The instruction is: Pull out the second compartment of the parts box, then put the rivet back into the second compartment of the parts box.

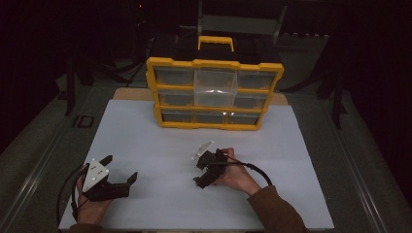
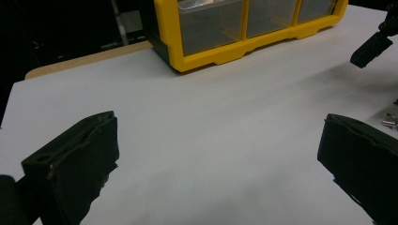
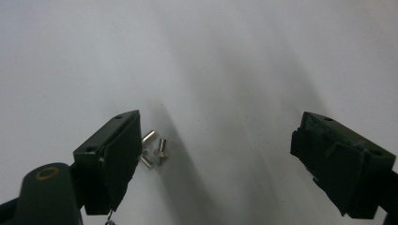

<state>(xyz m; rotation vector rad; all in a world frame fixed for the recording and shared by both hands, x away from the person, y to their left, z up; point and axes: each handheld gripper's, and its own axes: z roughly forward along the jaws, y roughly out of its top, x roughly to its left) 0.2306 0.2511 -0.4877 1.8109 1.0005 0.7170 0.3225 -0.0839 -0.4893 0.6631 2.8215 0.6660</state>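
Rivets, small and silvery, short metal pins with a wider head [image 3: 152,150], lie in a loose cluster of about four on the white sheet that covers the table [image 1: 160,141]. In the right gripper view they sit just beside the inner face of the right tool's [image 3: 220,154] one black jaw, close to touching it though contact cannot be told, while the other jaw stands well apart across bare white surface. That tool is spread wide and grips nothing. In the high view the right tool [image 1: 206,170] lies under the person's right hand [image 1: 235,174], near the middle of the table toward its near edge, tilted down at the surface. In the left gripper view the same pins show as a few pale specks [image 2: 388,121] at the right border, just beyond the left tool's jaw.

The left tool [image 1: 121,170] rests near the table's near left corner, held by the left hand [image 1: 90,206]; its jaws gape wide with nothing between them.

At the table's far edge stands a yellow-framed plastic organiser box with clear drawers and a yellow handle on top [image 1: 214,92], one middle drawer pulled part-way out.
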